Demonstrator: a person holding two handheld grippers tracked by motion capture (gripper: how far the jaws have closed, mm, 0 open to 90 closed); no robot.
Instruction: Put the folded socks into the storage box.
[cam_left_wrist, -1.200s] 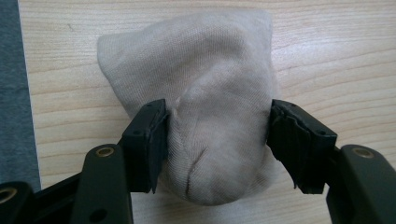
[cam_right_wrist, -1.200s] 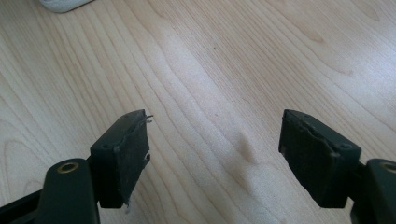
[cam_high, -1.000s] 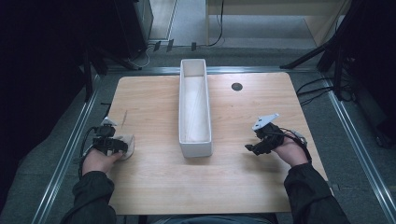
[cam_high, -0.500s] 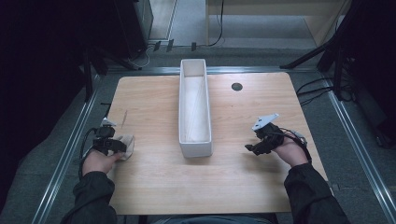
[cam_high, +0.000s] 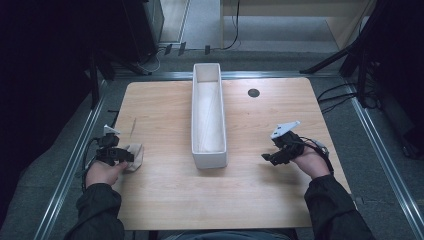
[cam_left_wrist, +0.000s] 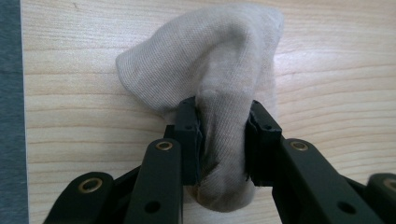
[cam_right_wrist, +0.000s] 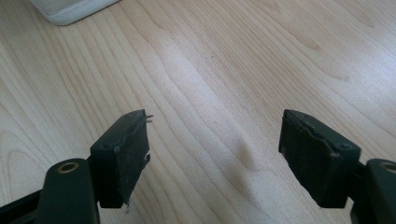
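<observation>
Pinching a beige sock (cam_left_wrist: 205, 70) on the worktop (cam_high: 165, 200) left of the white bin (cam_high: 208, 120), my left gripper (cam_left_wrist: 223, 140) should lift slowly so the fold stays clamped, while my right gripper (cam_right_wrist: 215, 154) gapes empty right of it.

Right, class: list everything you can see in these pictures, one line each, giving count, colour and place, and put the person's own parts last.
Table: one, light wood, middle of the scene.
Bin: one, white, long and narrow, running down the table's centre line.
Sock: one, beige, near the table's left edge, pinched in the left gripper.
Round hole: one, dark, in the table top at the far right.
Floor rails: two, metal, one along each side of the table.
Left gripper: one, black, shut on the sock.
Right gripper: one, black, jaws open over bare wood right of the bin.
Sleeves: two, dark, at the bottom.
</observation>
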